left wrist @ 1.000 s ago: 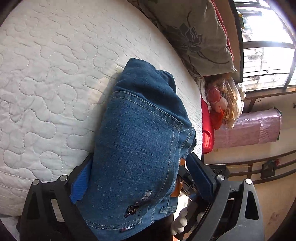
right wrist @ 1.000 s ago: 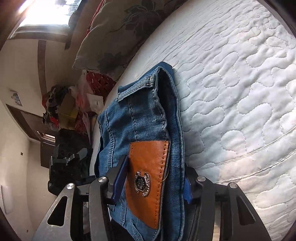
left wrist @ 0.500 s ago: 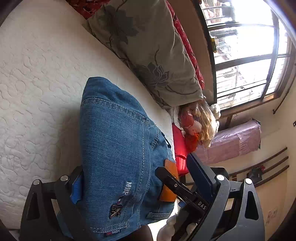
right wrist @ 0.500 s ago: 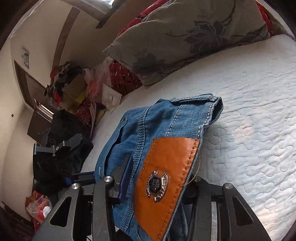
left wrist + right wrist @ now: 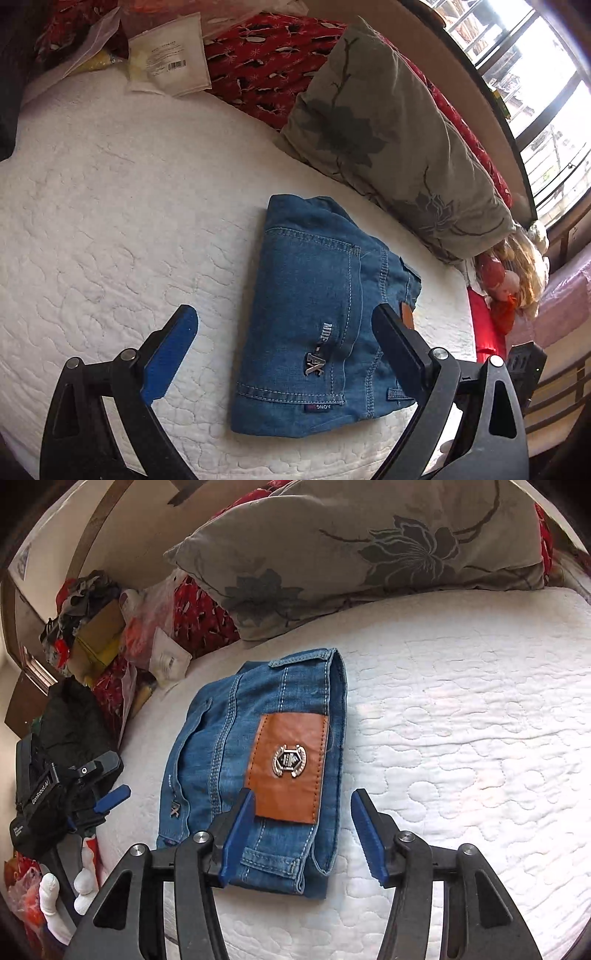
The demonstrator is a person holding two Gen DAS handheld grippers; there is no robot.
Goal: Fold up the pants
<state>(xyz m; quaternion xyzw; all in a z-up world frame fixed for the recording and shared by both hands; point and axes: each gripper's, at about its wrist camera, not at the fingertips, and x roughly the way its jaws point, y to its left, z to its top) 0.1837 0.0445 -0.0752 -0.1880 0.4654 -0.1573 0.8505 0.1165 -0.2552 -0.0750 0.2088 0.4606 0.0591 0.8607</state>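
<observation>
Blue jeans [image 5: 317,317] folded into a small thick bundle, lying flat on the white quilted bed [image 5: 110,221]. Brown patch [image 5: 290,764] with a shiny badge on top. Big grey flower pillow [image 5: 369,546] just behind. Left gripper [image 5: 284,347] wide apart, holding nothing, one finger on each side of the bundle. Right gripper [image 5: 306,834] apart too, empty, over the bundle's near edge.

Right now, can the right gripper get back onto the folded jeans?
Probably yes: the right gripper is open right over the near edge of the folded jeans on the mattress, with nothing between them.
</observation>
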